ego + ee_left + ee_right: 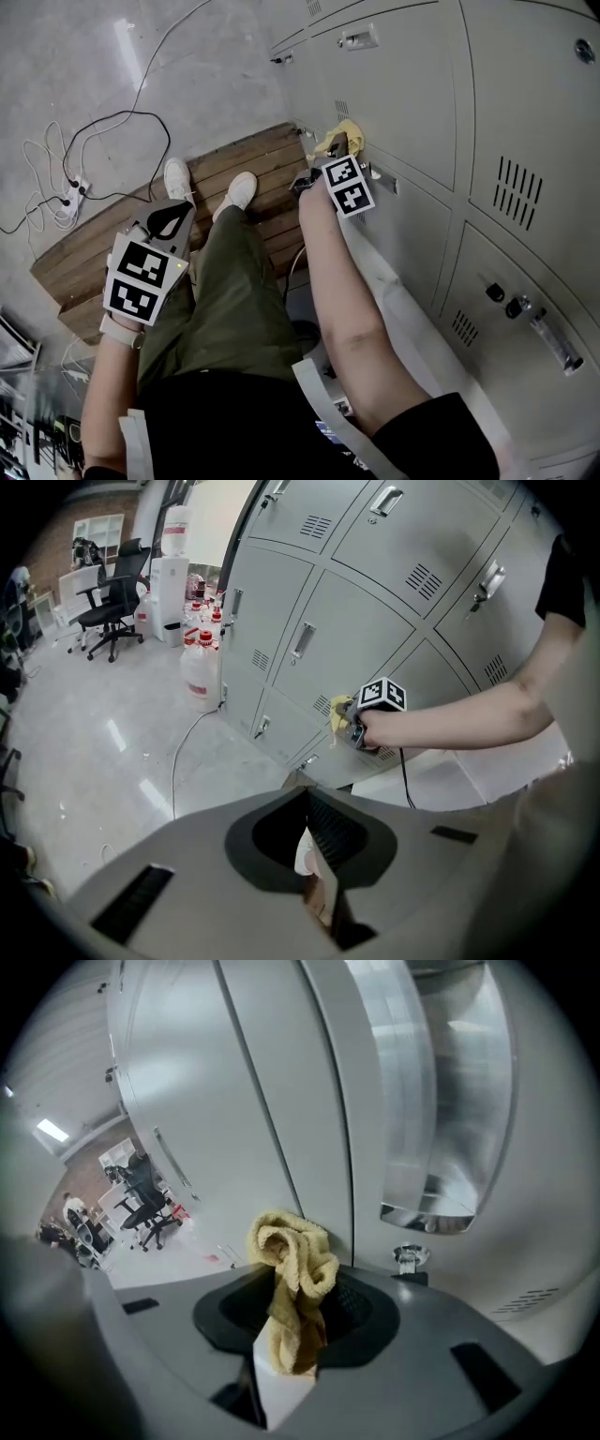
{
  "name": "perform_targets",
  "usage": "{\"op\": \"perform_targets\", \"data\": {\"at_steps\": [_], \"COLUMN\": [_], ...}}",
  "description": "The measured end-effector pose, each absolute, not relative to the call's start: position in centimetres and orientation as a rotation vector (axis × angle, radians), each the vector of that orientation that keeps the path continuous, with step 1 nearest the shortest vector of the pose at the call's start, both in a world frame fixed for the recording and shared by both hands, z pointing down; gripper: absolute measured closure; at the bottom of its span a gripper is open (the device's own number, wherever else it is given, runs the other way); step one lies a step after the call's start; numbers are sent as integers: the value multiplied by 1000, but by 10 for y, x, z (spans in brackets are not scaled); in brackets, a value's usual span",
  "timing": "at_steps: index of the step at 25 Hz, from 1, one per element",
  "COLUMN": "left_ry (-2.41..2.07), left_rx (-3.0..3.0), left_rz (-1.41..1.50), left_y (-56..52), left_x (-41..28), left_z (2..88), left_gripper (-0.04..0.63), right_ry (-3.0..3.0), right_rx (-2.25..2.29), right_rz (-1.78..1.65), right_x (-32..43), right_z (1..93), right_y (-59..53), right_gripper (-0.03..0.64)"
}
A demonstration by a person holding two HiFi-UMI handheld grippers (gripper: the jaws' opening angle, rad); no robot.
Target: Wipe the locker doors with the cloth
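At eight o'clock the left gripper hangs clenched and empty. Toward one o'clock the right gripper grasps the yellow cloth, held up to a locker door. Wiping looks underway, with most doors probably remaining.

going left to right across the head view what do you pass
white power strip with cables → left gripper → the white shoe nearer the lockers → right gripper, jaws shut on the yellow terry cloth → black vent slots in a grey metal locker door
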State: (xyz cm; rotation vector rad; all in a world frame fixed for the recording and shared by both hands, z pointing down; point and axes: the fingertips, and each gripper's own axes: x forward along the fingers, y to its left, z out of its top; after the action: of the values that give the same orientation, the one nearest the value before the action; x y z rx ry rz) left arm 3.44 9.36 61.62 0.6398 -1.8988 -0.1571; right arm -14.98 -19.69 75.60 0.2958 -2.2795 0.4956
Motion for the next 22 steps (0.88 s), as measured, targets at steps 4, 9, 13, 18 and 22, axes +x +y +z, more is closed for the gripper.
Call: {"op": "perform_targets", "data": {"at_steps": [4, 9, 13, 18, 22], "left_ry": [-1891, -1890, -1883, -1869, -1860], "left_rx": [641, 635, 640, 644, 651], "left_rz": [-155, -157, -152, -146, -134], "left_y": [98, 103, 104, 105, 105], "left_x": [41, 45, 49, 54, 57], "left_z": [620, 625, 628, 634, 637], "left_gripper": [586, 586, 586, 586, 586], "right_ry": [-2313, -2330, -2330, -2301, -2294], "right_rx": [302, 296, 270, 348, 403], "right_rz": [475, 496, 518, 645, 706], "right_x": [-153, -155, -154, -137, -121], "right_z": [761, 769, 776, 793, 805], "right_y": [-195, -190, -184, -191, -205], "right_gripper": [480, 480, 480, 480, 480]}}
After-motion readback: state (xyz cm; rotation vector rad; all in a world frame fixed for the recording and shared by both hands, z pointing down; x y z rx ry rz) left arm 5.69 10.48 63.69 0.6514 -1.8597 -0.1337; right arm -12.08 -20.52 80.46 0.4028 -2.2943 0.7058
